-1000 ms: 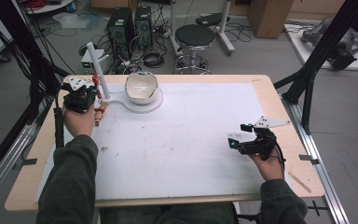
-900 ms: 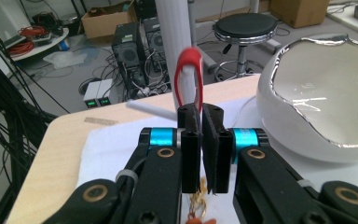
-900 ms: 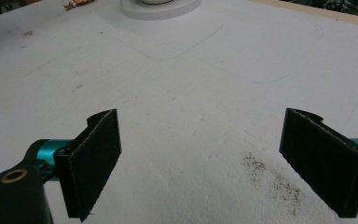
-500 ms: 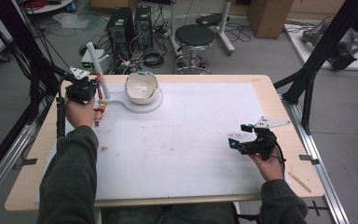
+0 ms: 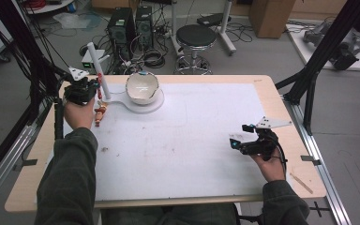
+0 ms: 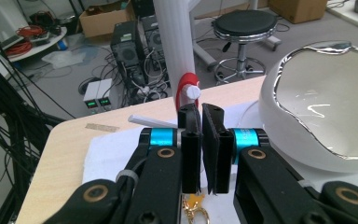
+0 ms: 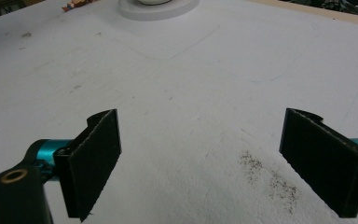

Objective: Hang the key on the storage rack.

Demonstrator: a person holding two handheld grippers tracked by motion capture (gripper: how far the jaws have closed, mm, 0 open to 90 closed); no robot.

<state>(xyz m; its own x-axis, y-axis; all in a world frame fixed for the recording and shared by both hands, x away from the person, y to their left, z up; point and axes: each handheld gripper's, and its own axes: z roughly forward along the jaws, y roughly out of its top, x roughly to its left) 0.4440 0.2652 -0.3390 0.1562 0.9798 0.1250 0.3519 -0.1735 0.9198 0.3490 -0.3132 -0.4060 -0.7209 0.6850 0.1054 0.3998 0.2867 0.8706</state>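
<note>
A white post (image 5: 96, 61) with a red hook (image 6: 185, 91) stands at the table's far left. Beside it a white bowl (image 5: 142, 87) rests on a round white base (image 5: 155, 106). My left gripper (image 5: 93, 90) sits just in front of the hook, its jaws shut (image 6: 201, 112). A keychain hangs right under them: its gold ring (image 6: 194, 212) shows between the arms, and its small charm (image 5: 98, 116) dangles over the mat. My right gripper (image 5: 236, 140) rests low over the mat at the right, open and with nothing between its pads (image 7: 200, 163).
A white mat (image 5: 178, 150) covers most of the wooden table (image 5: 262, 82). A thin stick (image 5: 301, 183) lies near the front right corner. Black frame legs (image 5: 309, 79) stand at the right edge. Computers, cables and a stool (image 5: 196, 37) are on the floor beyond.
My left gripper has moved a little away from the person, toward the post and hook. The right gripper has stayed where it was.
</note>
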